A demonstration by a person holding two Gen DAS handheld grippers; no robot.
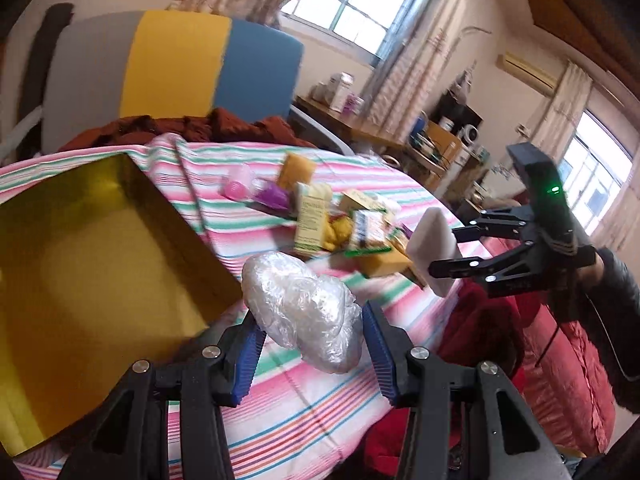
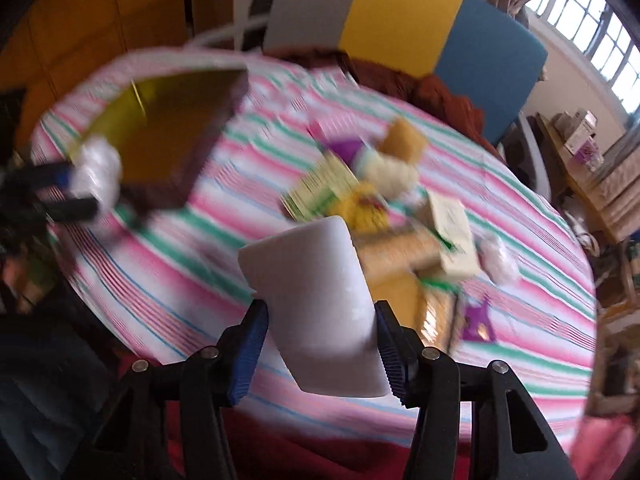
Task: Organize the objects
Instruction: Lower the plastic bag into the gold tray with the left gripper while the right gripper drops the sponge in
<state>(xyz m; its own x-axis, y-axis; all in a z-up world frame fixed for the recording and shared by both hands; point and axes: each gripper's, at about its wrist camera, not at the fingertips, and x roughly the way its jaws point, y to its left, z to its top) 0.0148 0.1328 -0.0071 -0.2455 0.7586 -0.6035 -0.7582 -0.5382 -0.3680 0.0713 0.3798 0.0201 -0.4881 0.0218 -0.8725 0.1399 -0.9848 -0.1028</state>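
My left gripper (image 1: 310,344) is shut on a crumpled clear plastic bundle (image 1: 300,304), held above the striped table near the corner of a gold-lined box (image 1: 80,248). My right gripper (image 2: 318,354) is shut on a white foam block (image 2: 316,304) and hangs over the table's near edge. The left wrist view shows that block (image 1: 432,250) in the right gripper (image 1: 440,252) at the right. The right wrist view shows the left gripper (image 2: 86,188) with the plastic bundle (image 2: 98,178) beside the box (image 2: 176,132). A pile of loose items (image 1: 336,220) lies mid-table.
The round table wears a pink, green and white striped cloth (image 1: 288,392). A grey, yellow and blue chair back (image 1: 176,64) stands behind it, with brown cloth (image 1: 180,128) on its seat. Red fabric (image 1: 500,340) lies right of the table. A person's dark sleeve (image 1: 616,308) holds the right gripper.
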